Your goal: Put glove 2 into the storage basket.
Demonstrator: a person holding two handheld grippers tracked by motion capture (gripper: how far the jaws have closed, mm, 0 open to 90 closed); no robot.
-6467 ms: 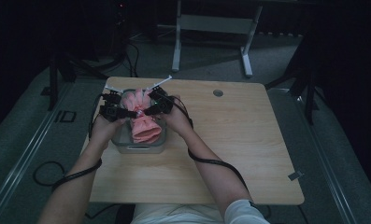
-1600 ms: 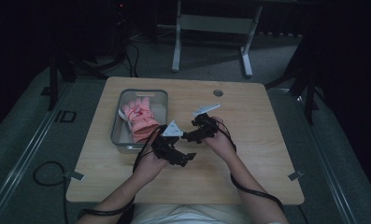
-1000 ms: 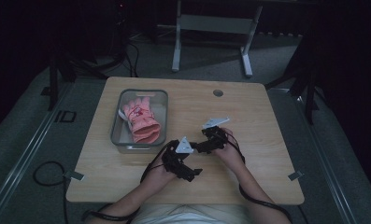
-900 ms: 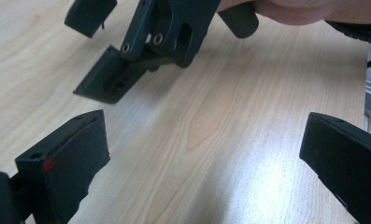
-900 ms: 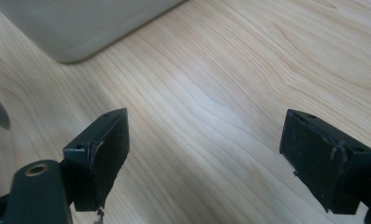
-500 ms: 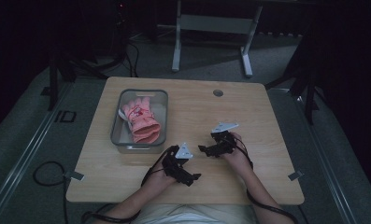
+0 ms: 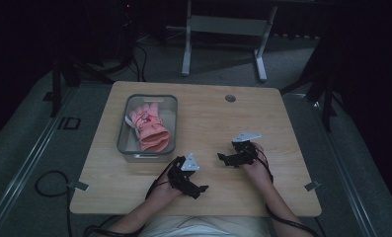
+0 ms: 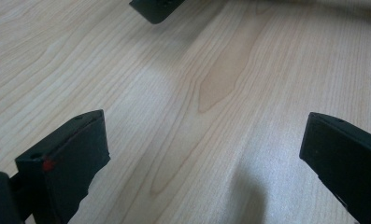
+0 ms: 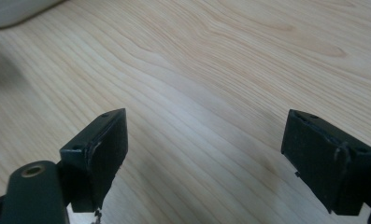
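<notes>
Toward the far left corner of the worktop (image 7: 203, 118) stands a grey bin (image 7: 126, 133), its long side running from the far edge toward the near edge; inside it lies a pink glove (image 7: 150, 129), fingers toward the far edge and cuff toward the near one, resting against the bin's right wall. Just off the bin's near right corner, close to the near edge, the left claw (image 7: 199, 189) lies low over the bare wood in the person's left hand (image 7: 160, 193), its grey three-cornered plate on top; in the left gripper view its jaws stand wide apart with nothing but wood grain between them, and the tip of the other claw (image 8: 156, 8) shows at the top of that view. Right of it, a little farther from the near edge, the right claw (image 7: 224, 159) points left toward the bin, held in the right hand (image 7: 256, 165); in the right gripper view its jaws are likewise spread wide over bare wood, and a pale corner of the bin (image 9: 15, 10) shows at the upper left. Both claws are well apart from the glove; the two claws sit near each other without touching. Near the far edge, right of the bin, a round grey grommet (image 7: 230, 98) sits in the wood.
</notes>
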